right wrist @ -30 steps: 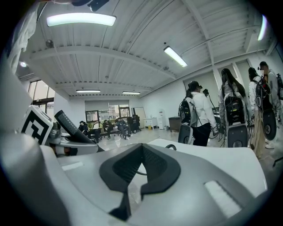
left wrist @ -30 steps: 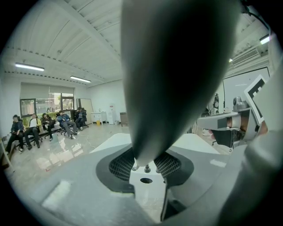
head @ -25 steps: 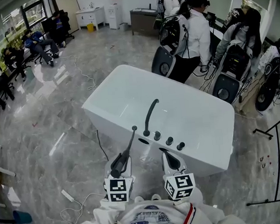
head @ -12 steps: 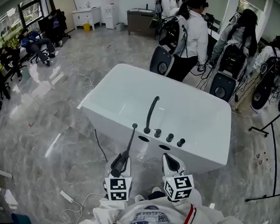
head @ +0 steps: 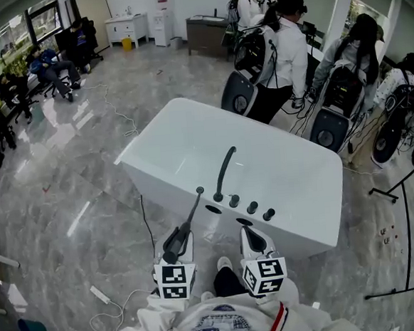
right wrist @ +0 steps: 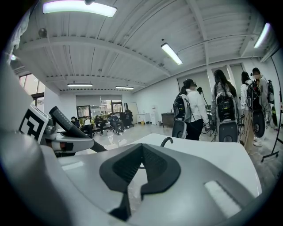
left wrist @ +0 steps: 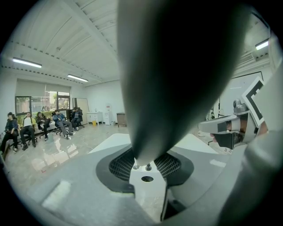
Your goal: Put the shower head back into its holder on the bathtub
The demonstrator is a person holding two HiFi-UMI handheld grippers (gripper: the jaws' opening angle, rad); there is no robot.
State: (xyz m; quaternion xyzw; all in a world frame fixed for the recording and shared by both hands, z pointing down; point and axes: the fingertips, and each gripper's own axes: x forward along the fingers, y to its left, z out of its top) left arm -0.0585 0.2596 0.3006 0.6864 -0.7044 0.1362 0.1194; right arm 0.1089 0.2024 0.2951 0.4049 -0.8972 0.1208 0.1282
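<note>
Squarely between the fingers [left wrist: 79, 185] of the left gripper [head: 182, 234] sits the dark shower head [head: 194, 206], with the pads pressed against either side of it. In the left gripper view it rises from the grip and fills much of the frame. Beside it, the right gripper [head: 249, 231] has its fingers [right wrist: 212, 176] drawn together with nothing held. Both hands are kept low and close in front of the person's body, side by side, with the grippers aimed forward and slightly downward at the white bathtub [head: 305, 189]. On the tub's near rim stand a curved dark spout [head: 224, 170], which arches over the basin, and three dark knobs [head: 252, 208] in a row to its right. The shower head reaches from the left fingers toward that rim, and its far tip shows just left of the spout's foot. Whether it touches the tub cannot be told. Beyond the tub, several people [head: 287, 55] stand on the grey floor [head: 72, 179].
</note>
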